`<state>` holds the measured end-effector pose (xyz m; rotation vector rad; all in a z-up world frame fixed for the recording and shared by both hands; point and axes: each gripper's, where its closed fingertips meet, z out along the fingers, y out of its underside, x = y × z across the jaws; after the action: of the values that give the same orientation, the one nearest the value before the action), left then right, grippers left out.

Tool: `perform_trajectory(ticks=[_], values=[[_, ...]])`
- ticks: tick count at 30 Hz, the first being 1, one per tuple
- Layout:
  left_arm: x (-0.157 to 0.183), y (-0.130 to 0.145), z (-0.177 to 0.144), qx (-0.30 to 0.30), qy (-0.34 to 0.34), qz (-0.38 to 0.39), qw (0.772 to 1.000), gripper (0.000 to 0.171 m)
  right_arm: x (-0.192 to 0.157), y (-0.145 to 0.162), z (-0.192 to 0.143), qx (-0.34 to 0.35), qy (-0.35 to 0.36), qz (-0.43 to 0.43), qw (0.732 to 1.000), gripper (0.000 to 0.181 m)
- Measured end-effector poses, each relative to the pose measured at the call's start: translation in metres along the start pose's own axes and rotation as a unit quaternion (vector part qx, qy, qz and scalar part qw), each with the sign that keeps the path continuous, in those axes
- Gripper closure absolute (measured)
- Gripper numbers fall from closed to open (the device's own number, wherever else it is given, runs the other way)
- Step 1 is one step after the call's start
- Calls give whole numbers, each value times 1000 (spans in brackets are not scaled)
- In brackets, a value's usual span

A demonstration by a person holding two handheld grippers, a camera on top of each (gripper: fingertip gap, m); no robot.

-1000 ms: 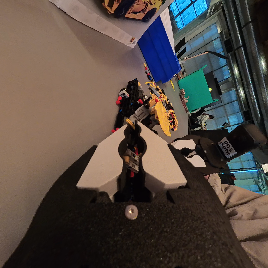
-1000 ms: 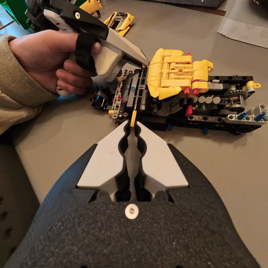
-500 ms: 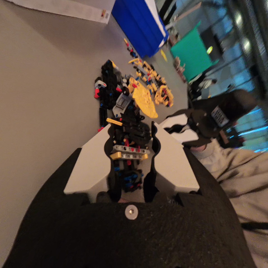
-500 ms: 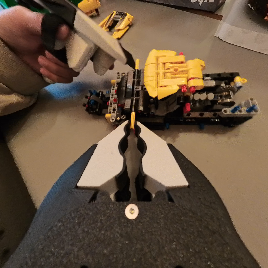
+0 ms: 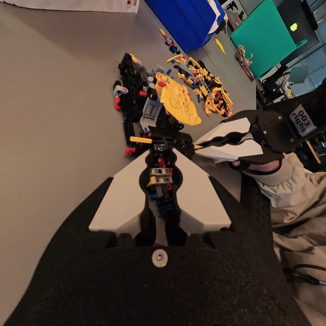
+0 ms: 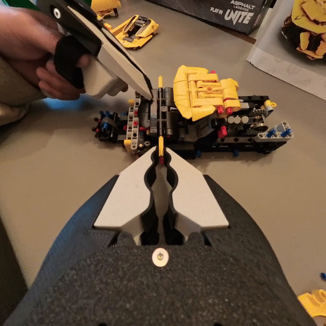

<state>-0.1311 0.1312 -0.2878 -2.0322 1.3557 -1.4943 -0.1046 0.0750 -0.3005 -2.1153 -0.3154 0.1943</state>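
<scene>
A partly built toy car chassis [image 6: 194, 127] of black, grey and yellow bricks lies on the grey table, with a yellow panel block [image 6: 202, 93] on top. It also shows in the left wrist view [image 5: 130, 98]. A thin yellow axle [image 6: 160, 144] runs across it. My right gripper [image 6: 160, 150] is shut on the axle's near end, and it also shows in the left wrist view [image 5: 195, 147]. My left gripper [image 5: 161, 150] comes down from above and has closed on the chassis next to the axle; grey beams show between its fingers. Its tip rests on the chassis in the right wrist view [image 6: 148, 95].
A pile of loose bricks [image 5: 206, 88] lies beyond the chassis, with a blue bin [image 5: 181, 23] and a green bin [image 5: 262, 38] behind. A dark box [image 6: 220, 15], a yellow body shell [image 6: 135, 33] and a paper sheet [image 6: 282, 74] lie at the back. Tip to tip, the grippers are about 7 centimetres apart.
My left gripper opened wide, shifted over the chassis, then closed down on it again. My right gripper stayed shut on the yellow axle and barely moved.
</scene>
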Motion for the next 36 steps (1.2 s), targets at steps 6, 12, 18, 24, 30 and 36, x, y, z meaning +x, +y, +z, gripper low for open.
perform_trajectory(ticks=[6, 12, 18, 24, 30, 36], values=[[34, 26, 4, -77, 79, 24, 994, 171, 47, 2, -7, 6, 47, 65, 997, 171], [34, 24, -10, -79, 45, 119, 989, 157, 64, -5, -27, 41, 94, 94, 990, 168], [23, 1, 6, -5, -44, 226, 973, 135, 18, -13, -31, 37, 103, -95, 989, 146], [35, 7, 33, -5, 27, 129, 991, 135, 10, -17, -19, 7, 200, -363, 910, 154], [35, -2, 41, 8, 70, 26, 997, 139, 27, -11, -17, -25, 218, -489, 844, 162], [34, -4, 53, 4, 54, 26, 998, 151, 40, -6, -17, -13, 201, -557, 806, 168]])
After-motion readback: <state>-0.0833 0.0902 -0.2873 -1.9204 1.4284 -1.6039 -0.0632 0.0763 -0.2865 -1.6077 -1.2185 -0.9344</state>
